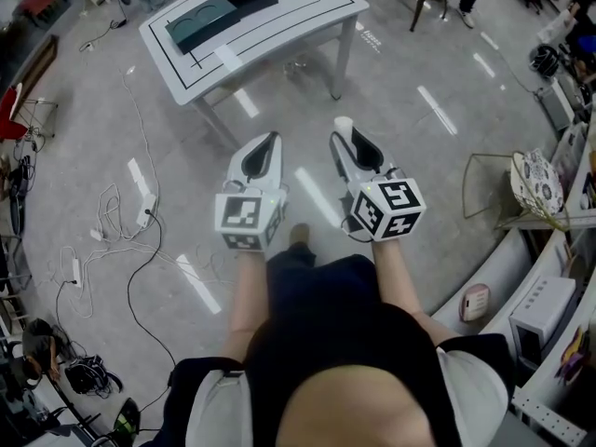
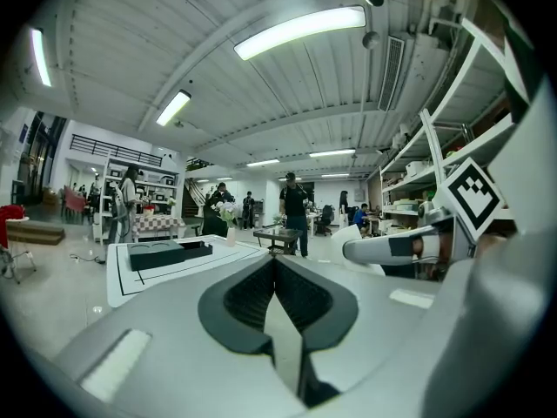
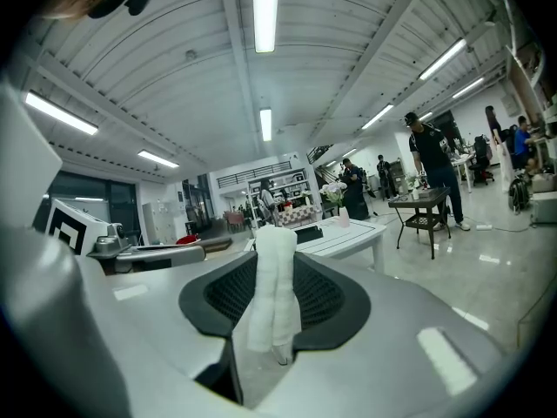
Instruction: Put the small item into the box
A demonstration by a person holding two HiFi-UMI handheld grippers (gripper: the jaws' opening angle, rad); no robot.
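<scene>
No word, number or brand name can be read in any view. The nearest to signs are the black-and-white square markers on the cubes of the left gripper and the right gripper, at the centre of the head view; they are block patterns, not letters. A short dark print on the floor beside the white table, near the top of that view, is too small to make out.
</scene>
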